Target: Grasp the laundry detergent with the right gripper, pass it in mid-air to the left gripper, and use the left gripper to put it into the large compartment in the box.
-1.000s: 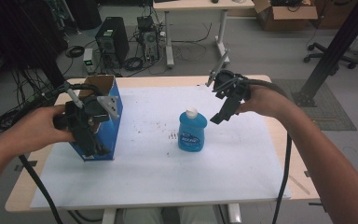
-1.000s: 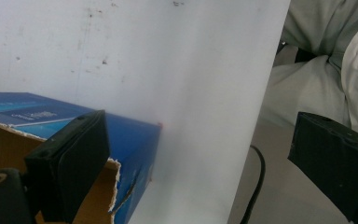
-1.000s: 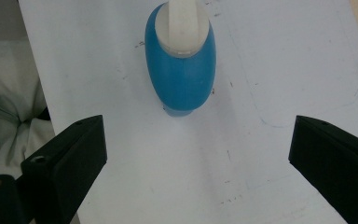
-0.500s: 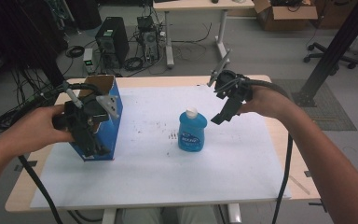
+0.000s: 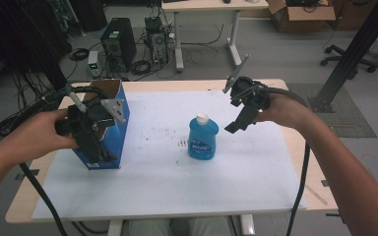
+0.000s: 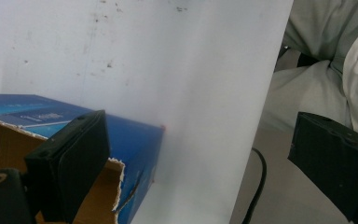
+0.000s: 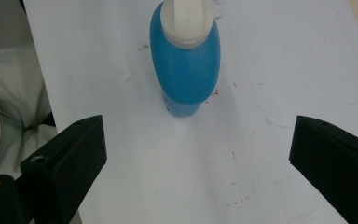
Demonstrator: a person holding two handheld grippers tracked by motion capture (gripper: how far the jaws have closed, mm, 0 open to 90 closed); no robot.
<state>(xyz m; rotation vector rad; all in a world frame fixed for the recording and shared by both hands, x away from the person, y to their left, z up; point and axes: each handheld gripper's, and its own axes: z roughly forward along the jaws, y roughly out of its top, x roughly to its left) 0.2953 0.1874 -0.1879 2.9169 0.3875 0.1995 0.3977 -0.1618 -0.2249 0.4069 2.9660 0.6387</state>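
Note:
A blue cardboard box (image 5: 109, 129) with a torn open top stands at the table's left. My left gripper (image 5: 97, 147) hangs open at its near side. In the left gripper view one jaw is over the box's brown inside and the other is out past the table edge, with the blue wall (image 6: 121, 135) between them and my left gripper (image 6: 200, 158) touching nothing. A blue bottle (image 5: 203, 138) with a white cap stands upright mid-table. My right gripper (image 5: 237, 120) hovers to its right, tilted down toward it. Its own view shows the bottle (image 7: 186, 70) ahead of the open right gripper (image 7: 196, 154).
The white table top (image 5: 177, 182) has small dark marks near the bottle. A thick cable (image 5: 302, 172) trails off the right side. Behind the table, computers and cords (image 5: 128, 49) sit on the floor. The person's lap (image 6: 326, 56) lies beyond the near edge.

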